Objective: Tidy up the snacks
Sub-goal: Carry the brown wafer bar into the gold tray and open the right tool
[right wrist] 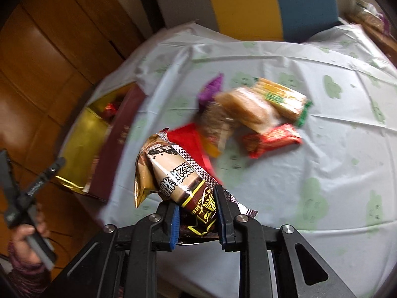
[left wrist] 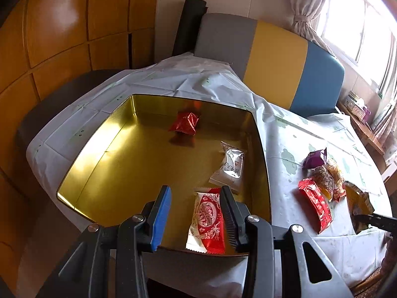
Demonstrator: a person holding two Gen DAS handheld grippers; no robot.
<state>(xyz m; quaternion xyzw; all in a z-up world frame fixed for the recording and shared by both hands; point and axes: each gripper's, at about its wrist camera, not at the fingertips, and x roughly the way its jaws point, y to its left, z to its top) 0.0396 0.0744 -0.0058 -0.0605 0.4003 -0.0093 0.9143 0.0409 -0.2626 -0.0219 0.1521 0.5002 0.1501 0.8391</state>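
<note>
A gold tin box (left wrist: 104,164) lies open on the table. Inside are a red foil snack (left wrist: 185,122), a silver-white packet (left wrist: 229,167) and a red-and-white packet (left wrist: 208,223). My left gripper (left wrist: 196,193) is open above the box's near edge, over the red-and-white packet without touching it. My right gripper (right wrist: 197,198) is shut on a brown-and-gold snack packet (right wrist: 171,173), held above the table. A pile of loose snacks (right wrist: 250,114) lies on the tablecloth; it also shows in the left wrist view (left wrist: 322,181). The box shows at the left in the right wrist view (right wrist: 79,146).
A round table with a pale green-print cloth (right wrist: 310,161). A grey, yellow and blue chair back (left wrist: 273,57) stands behind it. Wooden cabinets (left wrist: 62,37) fill the left. A window with curtains (left wrist: 359,24) is at the right.
</note>
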